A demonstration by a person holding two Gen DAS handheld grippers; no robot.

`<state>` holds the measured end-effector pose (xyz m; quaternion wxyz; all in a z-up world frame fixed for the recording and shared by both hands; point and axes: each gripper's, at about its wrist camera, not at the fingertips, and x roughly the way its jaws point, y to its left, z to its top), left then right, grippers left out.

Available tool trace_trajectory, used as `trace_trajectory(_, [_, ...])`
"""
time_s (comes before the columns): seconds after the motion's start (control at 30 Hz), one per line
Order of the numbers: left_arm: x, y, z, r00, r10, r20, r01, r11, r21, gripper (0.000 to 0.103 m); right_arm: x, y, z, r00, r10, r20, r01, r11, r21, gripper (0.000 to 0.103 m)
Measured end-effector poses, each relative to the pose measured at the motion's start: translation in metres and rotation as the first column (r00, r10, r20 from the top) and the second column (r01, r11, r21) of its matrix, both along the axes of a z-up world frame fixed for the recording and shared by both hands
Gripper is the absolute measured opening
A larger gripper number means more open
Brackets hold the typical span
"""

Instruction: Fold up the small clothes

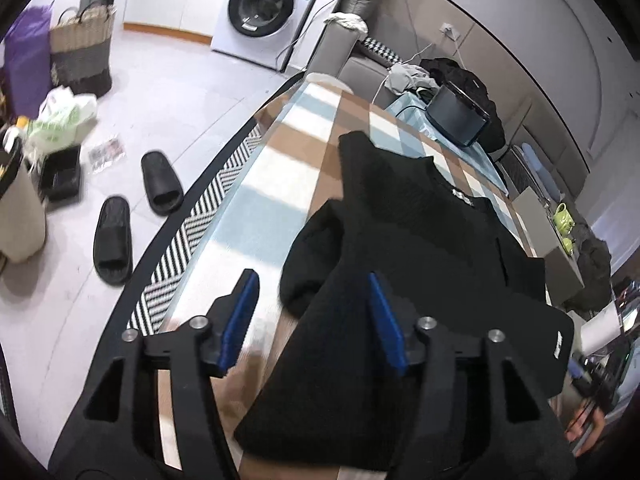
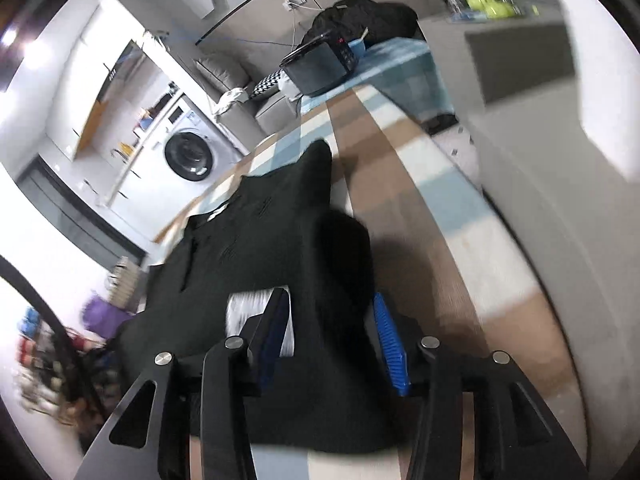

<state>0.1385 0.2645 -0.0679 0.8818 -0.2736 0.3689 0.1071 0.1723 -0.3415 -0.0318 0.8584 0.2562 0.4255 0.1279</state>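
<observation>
Black garment spread on checked tablecloth, partly folded, with left gripper wide apart above its hem and right gripper also spread, cloth between fingers, grip unclear.

Both wrist views bend hard at the edges: straight lines bow into curves and black corners ring each round frame. The light is even, cool indoor light, bright on the pale tiled floor. In the right wrist view the white cabinet fronts and the wall at lower left blow out to pure white, and a glare spot sits at the far upper left. That view smears with motion blur, worst along the right side and the cluttered lower left corner. The black knitted garment reads nearly featureless, its texture swallowed by darkness, and throws a soft shadow on the brown, white and pale-blue checked tablecloth.
</observation>
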Motion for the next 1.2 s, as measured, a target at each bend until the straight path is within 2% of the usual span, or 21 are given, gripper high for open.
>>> trace_trajectory(0.07, [-0.012,0.000,-0.004,1.000,-0.015,-0.015,0.014,1.000,-0.023,0.058,-0.019,-0.008,-0.006,1.000,0.013,-0.003,-0.013,0.999,0.046,0.054])
trace_trajectory(0.23, [-0.036,-0.010,-0.012,0.998,-0.038,-0.045,0.036,0.999,-0.032,0.063,-0.038,-0.007,-0.019,0.999,0.036,-0.001,-0.036,0.996,0.087,0.054])
trace_trajectory(0.47, [-0.060,-0.023,-0.019,0.997,-0.046,-0.063,0.043,0.998,-0.042,0.063,-0.024,0.015,-0.015,0.993,0.114,0.040,-0.116,0.991,0.069,0.054])
trace_trajectory(0.57, [-0.066,-0.026,-0.019,0.997,-0.050,-0.060,0.048,0.998,-0.038,0.063,-0.024,0.022,-0.003,0.983,0.157,0.092,-0.156,0.988,-0.009,0.055])
trace_trajectory(0.6, [-0.067,-0.027,-0.019,0.997,-0.052,-0.063,0.050,0.998,-0.035,0.063,-0.022,0.023,-0.002,0.984,0.154,0.089,-0.151,0.988,-0.042,0.055])
trace_trajectory(0.73, [-0.064,-0.028,-0.020,0.996,-0.051,-0.078,0.048,0.998,-0.032,0.063,-0.008,0.017,-0.012,0.992,0.117,0.040,-0.115,0.992,-0.059,0.055])
trace_trajectory(0.8, [-0.062,-0.029,-0.019,0.996,-0.054,-0.076,0.051,0.998,-0.032,0.063,-0.003,0.014,-0.018,0.995,0.102,0.018,-0.101,0.994,-0.050,0.055])
trace_trajectory(0.87, [-0.060,-0.029,-0.017,0.996,-0.056,-0.075,0.054,0.998,-0.028,0.063,-0.002,0.016,-0.020,0.991,0.132,0.003,-0.132,0.991,-0.024,0.054])
trace_trajectory(1.07, [-0.053,-0.031,-0.017,0.992,-0.090,-0.084,0.089,0.996,-0.020,0.063,-0.038,0.025,0.004,0.944,0.297,0.146,-0.312,0.945,0.096,0.054])
trace_trajectory(1.13, [-0.047,-0.033,-0.019,0.990,-0.100,-0.094,0.099,0.995,-0.017,0.063,-0.041,0.026,0.006,0.946,0.290,0.144,-0.305,0.948,0.091,0.054])
trace_trajectory(1.2, [-0.044,-0.035,-0.021,0.989,-0.111,-0.100,0.110,0.994,-0.022,0.064,-0.038,0.024,0.000,0.962,0.256,0.097,-0.262,0.963,0.059,0.054])
